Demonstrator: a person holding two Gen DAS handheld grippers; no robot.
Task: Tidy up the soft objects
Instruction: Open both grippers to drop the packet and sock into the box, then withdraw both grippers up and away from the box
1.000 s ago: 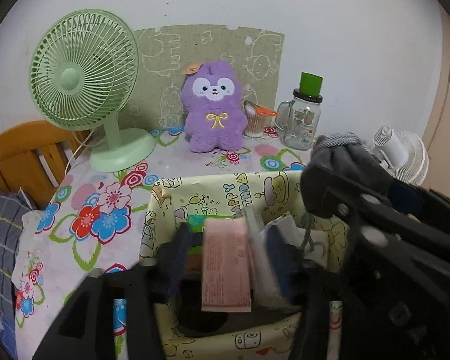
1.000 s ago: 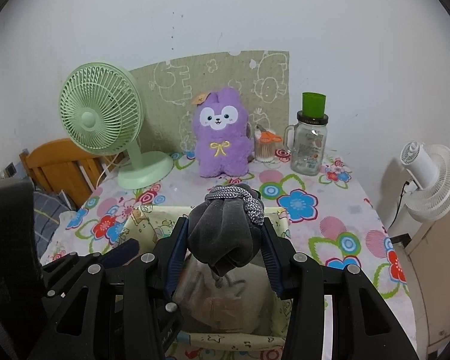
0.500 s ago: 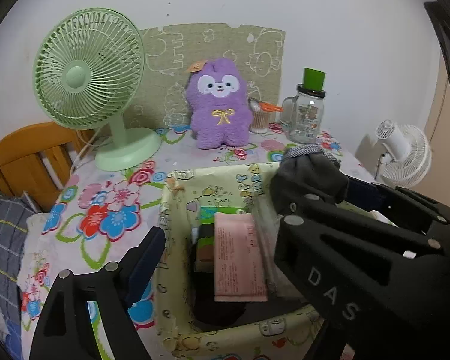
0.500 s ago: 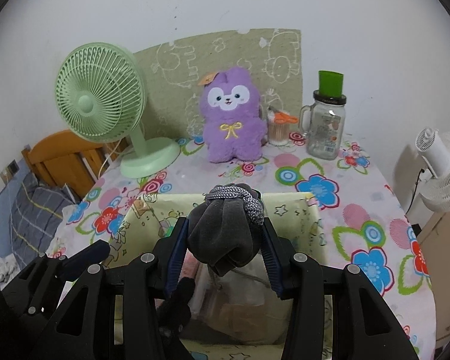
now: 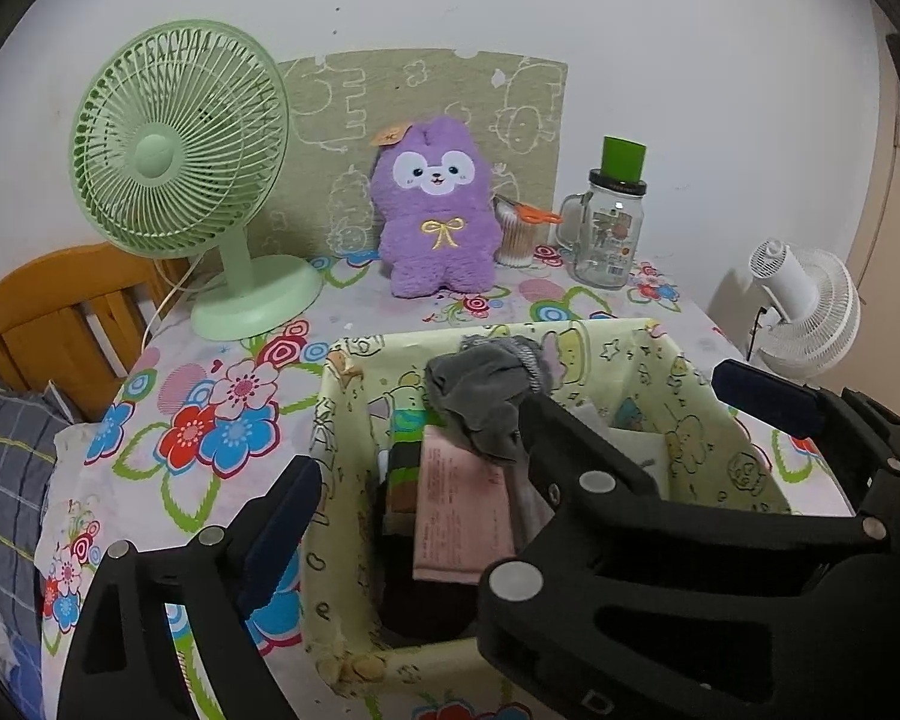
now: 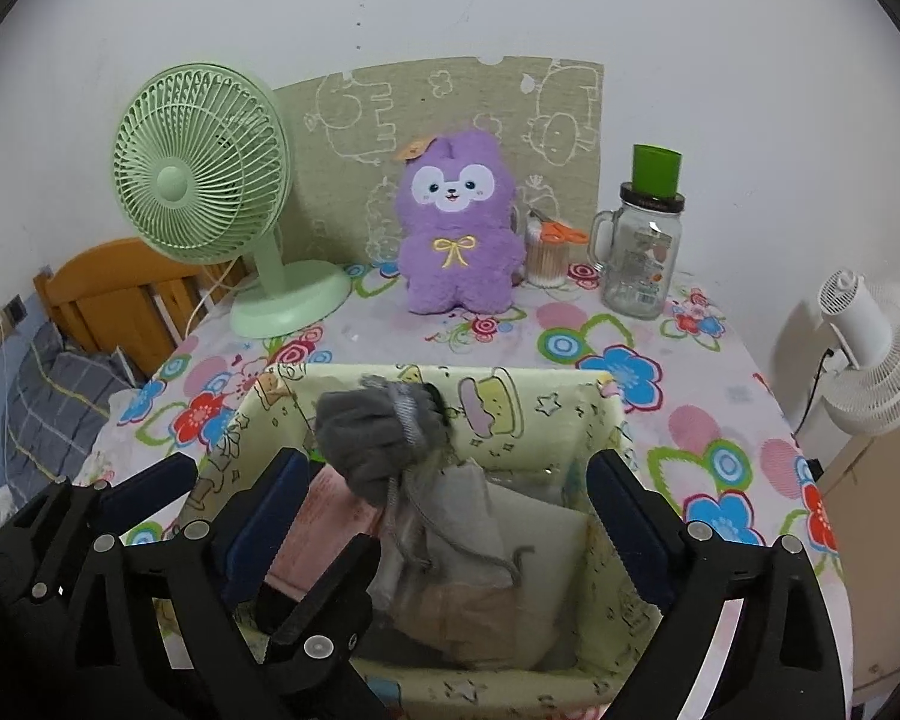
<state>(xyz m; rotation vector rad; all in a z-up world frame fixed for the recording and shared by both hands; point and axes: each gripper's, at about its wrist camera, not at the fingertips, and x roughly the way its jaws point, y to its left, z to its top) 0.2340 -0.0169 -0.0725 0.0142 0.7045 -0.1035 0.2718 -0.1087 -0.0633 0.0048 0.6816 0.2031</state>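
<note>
A yellow cartoon-print fabric bin (image 6: 594,414) (image 5: 720,438) stands on the flowered table, holding folded soft items, among them a pink pack (image 5: 459,510) and grey cloths (image 6: 480,516). A rolled grey sock bundle (image 6: 378,435) (image 5: 480,399) lies loose on top of the bin's contents at the left. My right gripper (image 6: 444,504) is open over the bin, its fingers either side of the bundle and apart from it. My left gripper (image 5: 510,438) is open, one finger (image 5: 276,522) outside the bin's left wall.
At the back stand a green desk fan (image 6: 210,192), a purple plush toy (image 6: 459,222), a cotton-swab cup (image 6: 549,258) and a glass jar with green lid (image 6: 645,252). A white fan (image 6: 870,336) is off the right edge, a wooden chair (image 6: 120,294) at left.
My right gripper opened and let go of the grey sock bundle, which now rests in the bin. My left gripper pulled back and to the left.
</note>
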